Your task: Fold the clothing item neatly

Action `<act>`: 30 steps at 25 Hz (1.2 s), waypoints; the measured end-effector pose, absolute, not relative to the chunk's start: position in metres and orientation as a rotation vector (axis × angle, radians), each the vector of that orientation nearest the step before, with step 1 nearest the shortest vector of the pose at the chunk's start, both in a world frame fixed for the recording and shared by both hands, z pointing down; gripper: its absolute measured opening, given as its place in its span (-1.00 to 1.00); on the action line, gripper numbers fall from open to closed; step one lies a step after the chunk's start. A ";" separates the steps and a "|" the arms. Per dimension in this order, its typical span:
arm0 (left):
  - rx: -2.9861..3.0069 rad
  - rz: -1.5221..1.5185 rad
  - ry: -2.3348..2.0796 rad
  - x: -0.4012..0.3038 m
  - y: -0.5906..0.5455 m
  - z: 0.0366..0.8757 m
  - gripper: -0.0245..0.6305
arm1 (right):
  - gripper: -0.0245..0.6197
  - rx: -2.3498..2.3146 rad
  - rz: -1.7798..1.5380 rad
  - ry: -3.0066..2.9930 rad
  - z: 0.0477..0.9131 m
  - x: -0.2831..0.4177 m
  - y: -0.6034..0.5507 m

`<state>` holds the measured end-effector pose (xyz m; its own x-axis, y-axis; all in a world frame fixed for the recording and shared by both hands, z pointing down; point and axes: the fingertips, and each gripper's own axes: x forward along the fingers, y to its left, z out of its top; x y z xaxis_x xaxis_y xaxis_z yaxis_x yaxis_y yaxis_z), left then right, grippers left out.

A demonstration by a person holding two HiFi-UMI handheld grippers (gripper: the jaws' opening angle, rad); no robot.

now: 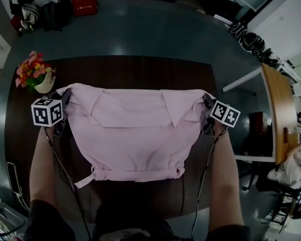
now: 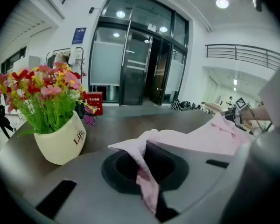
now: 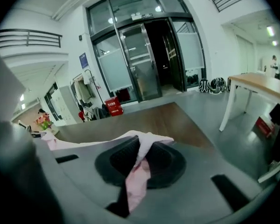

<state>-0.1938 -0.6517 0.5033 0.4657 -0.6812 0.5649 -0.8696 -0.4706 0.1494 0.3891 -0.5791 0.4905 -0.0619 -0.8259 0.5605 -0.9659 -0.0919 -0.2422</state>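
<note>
left claw (image 2: 147, 174): closed tight on the shirt (image 1: 135, 134), its top left corner pinched between my jaws
right claw (image 3: 136, 169): closed tight on the top right corner
shirt: pink, over the table (image 1: 140, 67), top edge stretched between both claws, hem nearest me
flowers (image 1: 34, 73): in a cream pot on the table, near the left claw

Head view looks steeply down; both gripper views, close, share the garment (image 1: 135, 129).
</note>
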 end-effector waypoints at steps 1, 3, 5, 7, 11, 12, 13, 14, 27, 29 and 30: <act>2.301 0.637 -1.293 -0.191 -0.653 0.507 -0.87 | -0.90 1.963 0.882 -1.929 0.496 0.387 -0.581; 2.307 0.686 -1.304 -0.188 -0.652 0.513 -0.87 | -0.69 1.948 0.886 -1.918 0.502 0.382 -0.581; 2.301 0.744 -1.322 -0.189 -0.647 0.518 -0.83 | -0.50 1.944 0.889 -1.903 0.506 0.381 -0.578; 2.292 0.771 -1.324 -0.190 -0.640 0.519 -0.56 | -0.41 1.965 0.865 -1.873 0.504 0.385 -0.571; 2.306 0.708 -1.359 -0.195 -0.619 0.498 -0.38 | -0.38 2.068 0.620 -1.868 0.471 0.387 -0.550; 2.321 0.684 -1.379 -0.195 -0.611 0.489 -0.38 | -0.38 2.086 0.531 -1.882 0.458 0.382 -0.542; 2.339 0.659 -1.401 -0.194 -0.603 0.480 -0.38 | -0.38 2.094 0.450 -1.901 0.446 0.375 -0.535; 2.357 0.633 -1.421 -0.191 -0.594 0.469 -0.39 | -0.38 2.097 0.381 -1.926 0.433 0.366 -0.527; 2.583 0.452 -1.439 -0.104 -0.393 0.364 -0.79 | -0.85 2.099 0.252 -2.393 0.321 0.255 -0.369; 2.584 0.402 -1.439 -0.096 -0.349 0.356 -0.89 | -0.90 2.089 0.227 -2.444 0.310 0.244 -0.328; 2.587 0.365 -1.414 -0.089 -0.325 0.353 -0.89 | -0.91 2.070 0.207 -2.462 0.307 0.239 -0.307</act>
